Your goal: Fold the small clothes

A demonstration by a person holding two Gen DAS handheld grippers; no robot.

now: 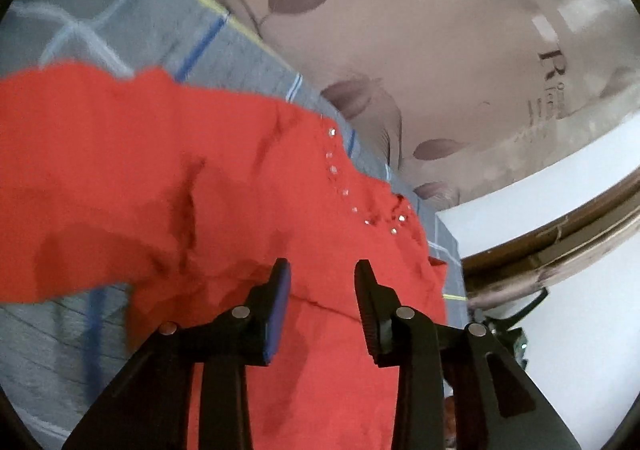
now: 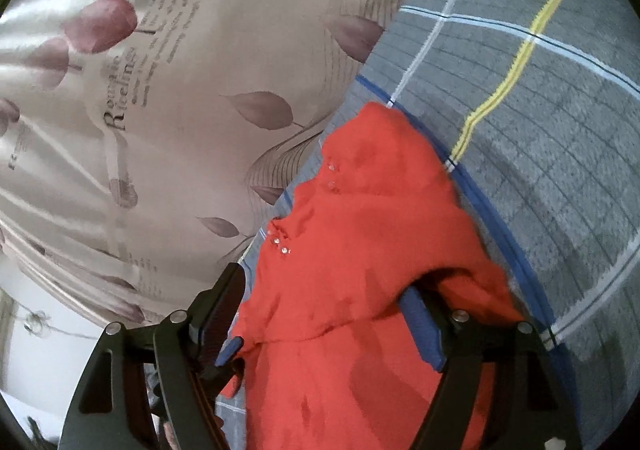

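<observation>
A small red garment (image 1: 224, 186) with a row of shiny studs near its neckline lies on the grey checked bed sheet (image 1: 168, 30). My left gripper (image 1: 322, 270) hovers just above the garment's near edge, its jaws apart with nothing between them. In the right wrist view the same red garment (image 2: 360, 218) is bunched up between and over the fingers of my right gripper (image 2: 326, 282). The jaws stand wide apart, and cloth drapes over the right finger (image 2: 420, 326). The fingertips are partly hidden by the cloth.
The grey sheet (image 2: 540, 110) has white, blue and yellow lines. A beige curtain with a leaf print (image 2: 160, 90) hangs right behind the bed's far edge. A white wall and a wooden frame (image 1: 560, 238) stand at the right.
</observation>
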